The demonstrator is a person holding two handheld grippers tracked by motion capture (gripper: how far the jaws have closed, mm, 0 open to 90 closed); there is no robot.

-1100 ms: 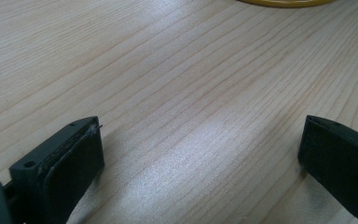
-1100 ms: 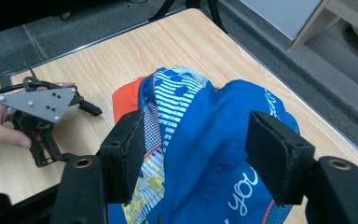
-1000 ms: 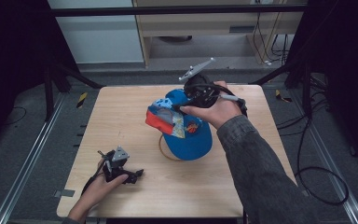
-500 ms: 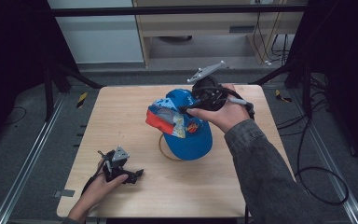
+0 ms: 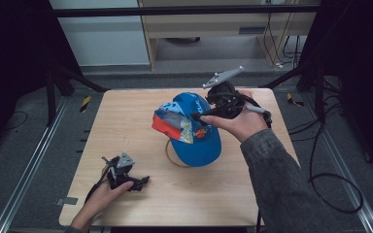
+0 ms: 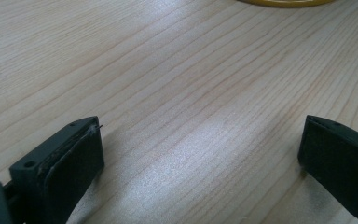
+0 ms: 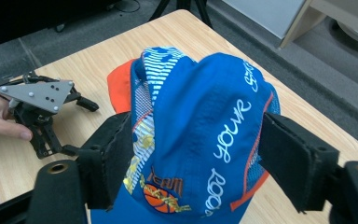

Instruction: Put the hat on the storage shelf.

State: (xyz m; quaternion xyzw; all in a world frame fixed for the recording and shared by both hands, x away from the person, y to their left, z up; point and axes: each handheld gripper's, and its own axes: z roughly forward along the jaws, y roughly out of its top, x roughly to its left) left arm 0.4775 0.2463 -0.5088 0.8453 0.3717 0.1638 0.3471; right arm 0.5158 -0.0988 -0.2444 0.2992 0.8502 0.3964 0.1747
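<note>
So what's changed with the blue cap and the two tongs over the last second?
Little: the right tongs have drifted slightly toward the table's right and far side, jaws staying on either side of the blue printed fabric cap, whose crown hardly moved. Whether they grip it, I can't tell. The left tongs stayed open, resting on the light wooden table near its front left corner.
</note>
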